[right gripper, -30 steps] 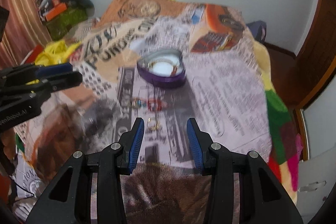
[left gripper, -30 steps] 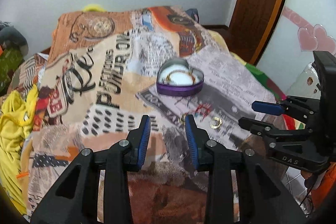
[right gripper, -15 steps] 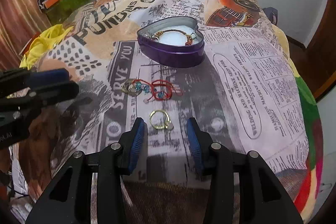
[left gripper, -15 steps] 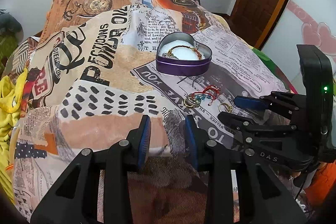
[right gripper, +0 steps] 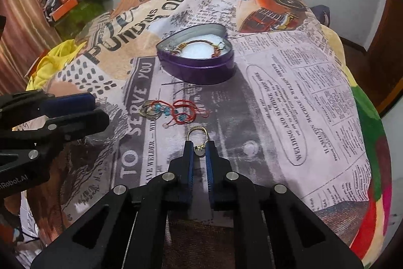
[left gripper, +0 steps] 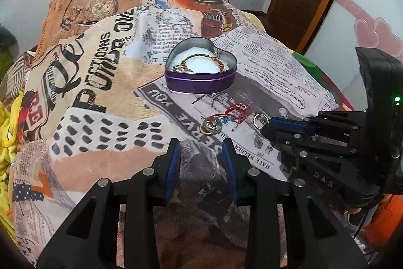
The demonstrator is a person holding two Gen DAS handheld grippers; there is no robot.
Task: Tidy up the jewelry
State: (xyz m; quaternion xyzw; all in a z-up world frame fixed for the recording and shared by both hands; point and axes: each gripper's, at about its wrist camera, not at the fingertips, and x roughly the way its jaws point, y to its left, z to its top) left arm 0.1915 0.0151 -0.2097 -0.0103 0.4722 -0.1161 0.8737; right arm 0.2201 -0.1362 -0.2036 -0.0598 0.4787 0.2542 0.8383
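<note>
A bed fills the room's middle, spread with a blanket (right gripper: 289, 97) printed in old newspaper adverts, a white wall behind it and a brown door off to one side. Toward the far half of the blanket sits a purple heart-shaped tin (right gripper: 199, 67), lid off, with a gold-and-red bracelet (right gripper: 199, 44) already lying on its white padding. The left gripper (left gripper: 201, 150) hovers low over the cloth with its fingers partly apart and nothing between them. The right gripper (right gripper: 200, 150) is down at the blanket with its jaws drawn in narrow around the near end of a gold ring (right gripper: 197, 136); the ring's hoop sticks out beyond the fingertips. Just beyond it lie a red cord bracelet (right gripper: 183, 112) with blue beads and, touching its left end, a small cluster of rings (right gripper: 149, 111). The step in hand looks like the pick-up of the single ring. Next, I judge, it needs a clean lift off the fuzzy cloth, a carry over the tin's rim and a release onto the padding; being small and pinched near one end, the ring could easily twist or slip.
</note>
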